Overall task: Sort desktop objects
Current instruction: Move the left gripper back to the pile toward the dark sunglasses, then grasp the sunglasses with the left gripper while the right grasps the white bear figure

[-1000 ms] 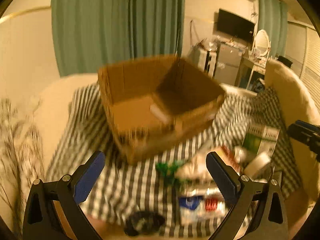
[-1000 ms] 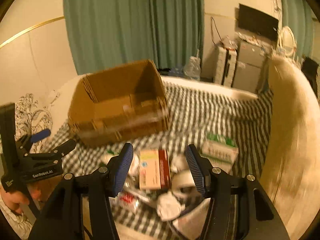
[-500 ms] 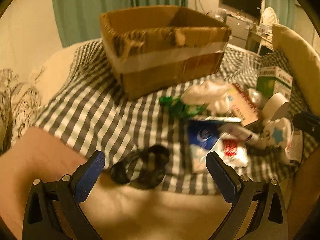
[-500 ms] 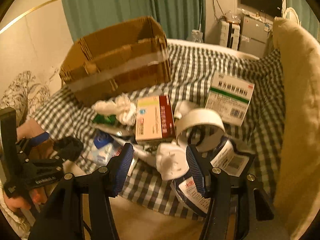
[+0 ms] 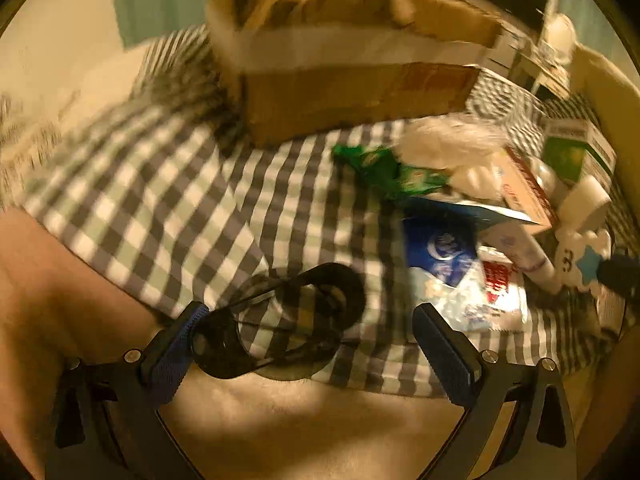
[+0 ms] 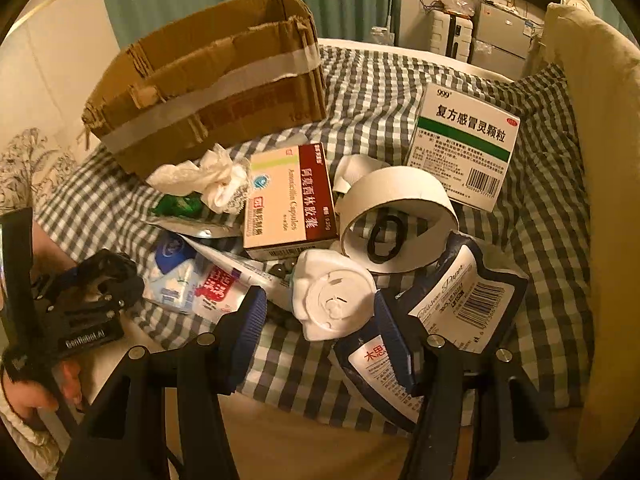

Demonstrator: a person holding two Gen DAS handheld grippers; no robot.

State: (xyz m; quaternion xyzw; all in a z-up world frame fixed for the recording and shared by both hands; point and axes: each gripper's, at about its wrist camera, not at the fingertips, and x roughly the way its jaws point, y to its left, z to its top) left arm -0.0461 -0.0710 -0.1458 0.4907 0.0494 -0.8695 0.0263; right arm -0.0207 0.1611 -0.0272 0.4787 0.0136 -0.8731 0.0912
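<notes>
While both claws hang spread over the checked cloth (image 6: 400,92), holding nothing, the left gripper (image 5: 304,336) brackets black sunglasses (image 5: 288,320) at the cloth's near edge and the right gripper (image 6: 320,320) brackets a white mask (image 6: 336,300), cardboard box (image 6: 208,88) behind the clutter.

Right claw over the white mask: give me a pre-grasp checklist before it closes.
1. Right claw open: ok, both fingers stand apart with nothing pressed between them.
2. White mask between the fingers: ok, it sits in the gap, just beyond the tips.
3. Mask free of clutter: not ok, it touches the tissue pack and lies close under the white paper ring.
4. Cardboard box reachable and open on top: ok, it stands upright behind the pile; its inside is hidden.
5. Left claw out of the way: ok, it is open over the black sunglasses, apart from the mask.
</notes>
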